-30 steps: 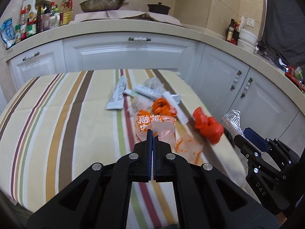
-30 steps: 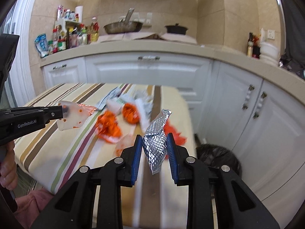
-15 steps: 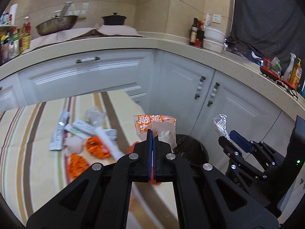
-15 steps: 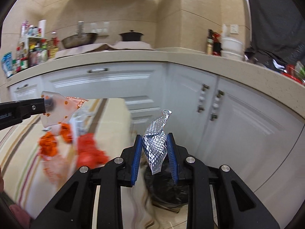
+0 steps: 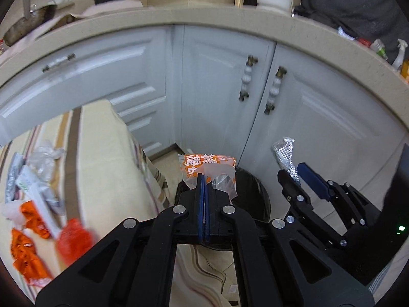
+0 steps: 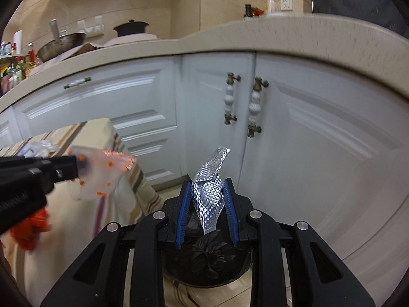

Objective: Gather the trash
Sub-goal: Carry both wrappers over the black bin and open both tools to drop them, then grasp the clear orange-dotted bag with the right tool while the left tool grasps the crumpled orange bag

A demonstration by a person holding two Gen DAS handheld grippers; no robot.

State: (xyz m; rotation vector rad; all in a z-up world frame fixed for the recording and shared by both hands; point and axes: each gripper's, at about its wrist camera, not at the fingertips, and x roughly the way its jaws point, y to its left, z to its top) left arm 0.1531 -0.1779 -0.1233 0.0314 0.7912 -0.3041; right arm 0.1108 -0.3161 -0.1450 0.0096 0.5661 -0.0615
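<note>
My left gripper [image 5: 203, 179] is shut on an orange and clear plastic wrapper [image 5: 208, 167] and holds it over the near rim of a bin lined with a black bag [image 5: 251, 199]. My right gripper [image 6: 208, 186] is shut on a crinkled silver foil wrapper [image 6: 208, 181] and holds it above the same bin [image 6: 207, 258]. The right gripper [image 5: 297, 172] with the foil shows at the right of the left wrist view. The left gripper [image 6: 79, 165] with its wrapper [image 6: 102, 176] shows at the left of the right wrist view.
A table with a striped cloth [image 5: 102, 153] stands left of the bin and carries several more wrappers, orange scraps [image 5: 28, 253] and a red lump [image 5: 74, 240]. White cabinet doors [image 6: 294, 140] under a beige counter stand close behind the bin.
Both grippers have swung right from over the table to the bin on the floor and come lower over it, each still holding its wrapper.
</note>
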